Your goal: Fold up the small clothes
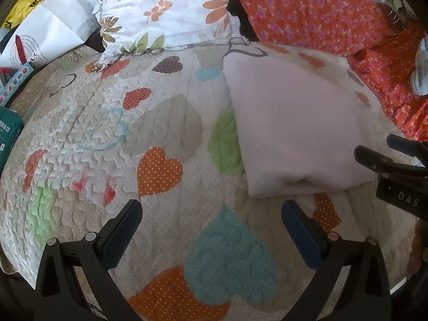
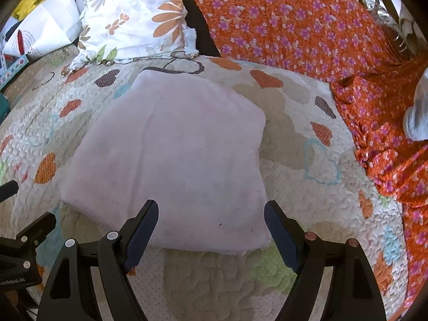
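A pale pink folded garment point(image 2: 171, 157) lies flat on the heart-patterned quilt point(image 2: 294, 139). My right gripper point(image 2: 211, 214) hovers over its near edge, open, with nothing pinched between its fingers. In the left wrist view the same garment point(image 1: 291, 123) sits to the upper right. My left gripper point(image 1: 211, 211) is open above bare quilt point(image 1: 160, 123), to the left of the garment's near corner. The right gripper's black fingers point(image 1: 374, 157) show at the right edge of the left wrist view, beside the garment's right side.
A floral pillow point(image 2: 133, 18) lies at the back of the quilt. An orange flowered cloth point(image 2: 307, 24) covers the back right and right side. A grey-white bundle point(image 2: 417, 117) rests on it. Paper bags point(image 1: 50, 26) and boxes point(image 1: 8, 131) stand at the left.
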### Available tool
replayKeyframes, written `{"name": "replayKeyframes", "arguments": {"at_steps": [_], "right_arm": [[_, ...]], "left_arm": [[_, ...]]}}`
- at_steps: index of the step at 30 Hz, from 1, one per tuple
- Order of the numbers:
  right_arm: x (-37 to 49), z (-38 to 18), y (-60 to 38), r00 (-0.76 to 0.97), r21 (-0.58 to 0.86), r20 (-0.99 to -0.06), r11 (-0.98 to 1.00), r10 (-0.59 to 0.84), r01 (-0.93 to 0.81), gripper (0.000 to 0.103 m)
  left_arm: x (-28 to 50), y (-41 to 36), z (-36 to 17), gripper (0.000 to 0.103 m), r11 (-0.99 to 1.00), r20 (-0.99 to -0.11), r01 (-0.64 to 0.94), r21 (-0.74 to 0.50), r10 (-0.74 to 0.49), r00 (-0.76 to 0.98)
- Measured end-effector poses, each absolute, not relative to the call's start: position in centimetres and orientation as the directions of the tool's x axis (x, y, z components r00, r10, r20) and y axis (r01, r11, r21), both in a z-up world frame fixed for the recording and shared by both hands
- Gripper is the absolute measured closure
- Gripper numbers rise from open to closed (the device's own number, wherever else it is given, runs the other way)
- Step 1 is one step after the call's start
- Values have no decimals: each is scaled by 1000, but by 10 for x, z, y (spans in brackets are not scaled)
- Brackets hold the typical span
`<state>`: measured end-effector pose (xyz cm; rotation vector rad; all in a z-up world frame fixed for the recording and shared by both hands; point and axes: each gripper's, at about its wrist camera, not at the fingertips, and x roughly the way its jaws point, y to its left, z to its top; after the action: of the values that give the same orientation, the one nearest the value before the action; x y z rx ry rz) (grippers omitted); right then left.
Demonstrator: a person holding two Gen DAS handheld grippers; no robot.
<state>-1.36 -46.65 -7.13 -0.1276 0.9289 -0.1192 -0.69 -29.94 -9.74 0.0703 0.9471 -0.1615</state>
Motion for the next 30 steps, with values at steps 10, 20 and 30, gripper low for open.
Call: {"name": "replayKeyframes", "arguments": {"at_steps": [10, 20, 30], "right_arm": [[-19, -72, -457, 586, -224, -786, 974, -198, 29, 18], [-31, -64, -460, 575, -256, -780, 964, -247, 67, 17], [-38, -58, -470, 580, -349, -732, 928, -357, 131, 15]], "left_arm": [[-5, -292, -97, 0, 989, -812, 147, -17, -100, 575], [0, -285, -99, 0, 995, -812, 104, -7, -67, 580], [3, -288, -103, 0, 993, -814, 117, 4, -65, 577]]}}
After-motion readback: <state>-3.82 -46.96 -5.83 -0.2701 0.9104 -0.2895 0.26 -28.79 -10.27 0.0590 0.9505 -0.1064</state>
